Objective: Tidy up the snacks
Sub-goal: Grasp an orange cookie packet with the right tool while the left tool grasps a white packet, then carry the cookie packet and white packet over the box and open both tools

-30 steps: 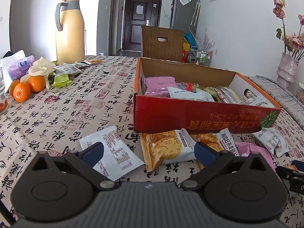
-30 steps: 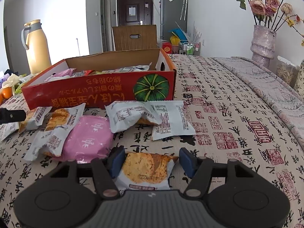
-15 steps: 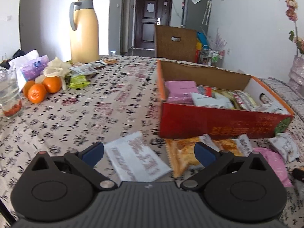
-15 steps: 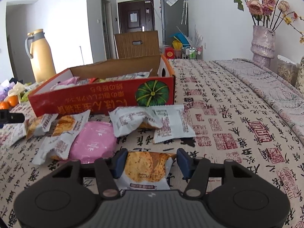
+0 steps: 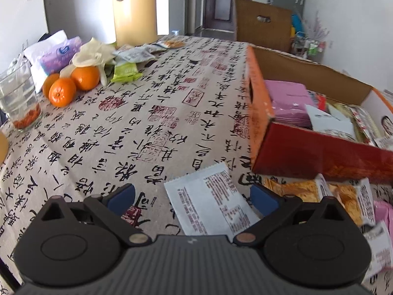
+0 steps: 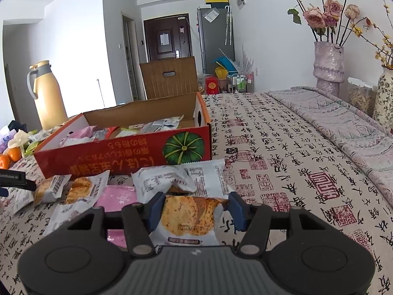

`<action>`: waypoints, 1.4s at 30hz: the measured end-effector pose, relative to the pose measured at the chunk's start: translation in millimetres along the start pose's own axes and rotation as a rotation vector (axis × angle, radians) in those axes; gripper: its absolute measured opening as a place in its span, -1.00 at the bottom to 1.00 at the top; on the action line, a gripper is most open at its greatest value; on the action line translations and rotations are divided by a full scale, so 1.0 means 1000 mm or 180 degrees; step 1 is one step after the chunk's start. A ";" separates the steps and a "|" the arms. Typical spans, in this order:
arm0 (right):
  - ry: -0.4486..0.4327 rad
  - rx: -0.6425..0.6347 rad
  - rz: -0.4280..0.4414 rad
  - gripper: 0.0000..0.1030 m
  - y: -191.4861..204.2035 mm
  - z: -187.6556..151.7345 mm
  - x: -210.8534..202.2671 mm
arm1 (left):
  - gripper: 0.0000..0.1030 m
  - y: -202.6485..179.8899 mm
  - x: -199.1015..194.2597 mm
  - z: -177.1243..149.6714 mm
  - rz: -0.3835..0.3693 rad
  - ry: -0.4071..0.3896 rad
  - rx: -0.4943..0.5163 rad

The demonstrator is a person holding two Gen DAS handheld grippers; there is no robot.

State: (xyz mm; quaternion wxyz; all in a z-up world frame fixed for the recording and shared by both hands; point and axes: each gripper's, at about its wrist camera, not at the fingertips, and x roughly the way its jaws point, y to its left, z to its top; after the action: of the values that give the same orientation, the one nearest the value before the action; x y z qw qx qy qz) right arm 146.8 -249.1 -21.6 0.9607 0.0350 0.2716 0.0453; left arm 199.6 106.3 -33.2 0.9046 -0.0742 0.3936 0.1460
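Observation:
My right gripper (image 6: 196, 209) is shut on a cookie packet (image 6: 186, 218), with both blue pads pressed against its sides just above the tablecloth. Behind it lie two white packets (image 6: 179, 179), a pink packet (image 6: 120, 198) and more cookie packets (image 6: 81, 189), in front of the red snack box (image 6: 122, 152). The box is open and holds several packets. My left gripper (image 5: 192, 198) is open low over the table, and a white packet (image 5: 211, 204) lies flat between its fingers, untouched. The box corner (image 5: 319, 157) stands just right of it.
A yellow thermos (image 5: 135, 9), oranges (image 5: 71, 86), a glass (image 5: 19, 98) and small packets crowd the table's far left. Flower vases (image 6: 328, 66) stand on the far right by a folded cloth (image 6: 343, 132). A wooden chair back (image 6: 169, 76) rises behind the box.
The left gripper swung left, so the white packet now lies between its fingers instead of the cookie packets. The right gripper's jaws narrowed onto the cookie packet and its view tipped upward.

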 end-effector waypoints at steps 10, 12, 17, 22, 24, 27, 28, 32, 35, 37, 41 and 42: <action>-0.0005 0.0022 0.0058 0.08 0.000 -0.001 0.003 | 0.15 -0.010 0.000 -0.003 -0.0037 -0.0006 0.0141; -0.0005 0.0021 0.0073 0.08 0.001 -0.001 0.003 | 0.06 -0.011 -0.002 -0.004 -0.0076 -0.0032 0.0180; -0.0026 0.0007 0.0084 0.08 0.003 -0.001 0.000 | -0.04 -0.013 -0.006 -0.007 -0.0111 -0.0090 0.0264; -0.0071 -0.0008 0.0086 0.08 0.004 0.002 -0.005 | -0.08 -0.013 -0.012 -0.009 -0.0134 -0.0143 0.0279; -0.0096 -0.0017 0.0095 0.08 0.005 0.004 -0.007 | -0.08 -0.013 -0.017 -0.008 -0.0140 -0.0185 0.0282; -0.0136 -0.0039 0.0112 0.08 0.008 0.007 -0.009 | -0.08 -0.013 -0.026 -0.007 -0.0151 -0.0268 0.0295; -0.0153 -0.0046 0.0118 0.08 0.009 0.008 -0.010 | -0.09 -0.013 -0.029 -0.007 -0.0157 -0.0296 0.0302; -0.0225 -0.0077 0.0149 0.08 0.013 0.014 -0.013 | -0.08 -0.015 -0.043 -0.004 -0.0200 -0.0422 0.0336; -0.0284 -0.0104 0.0178 0.08 0.017 0.020 -0.015 | -0.09 -0.016 -0.054 -0.001 -0.0247 -0.0521 0.0318; -0.0328 -0.0122 0.0206 0.08 0.021 0.025 -0.015 | -0.08 -0.018 -0.062 0.003 -0.0290 -0.0594 0.0297; -0.0414 -0.0160 0.0271 0.08 0.029 0.036 -0.016 | -0.09 -0.024 -0.077 0.012 -0.0378 -0.0748 0.0277; -0.0440 -0.0173 0.0293 0.08 0.032 0.039 -0.016 | -0.08 -0.026 -0.080 0.016 -0.0408 -0.0792 0.0270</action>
State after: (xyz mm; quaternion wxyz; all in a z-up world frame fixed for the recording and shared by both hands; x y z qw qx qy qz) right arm 151.7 -221.1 22.5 0.9747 0.0244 0.2013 0.0943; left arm 166.7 69.1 36.9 0.9562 -0.0422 0.2788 0.0792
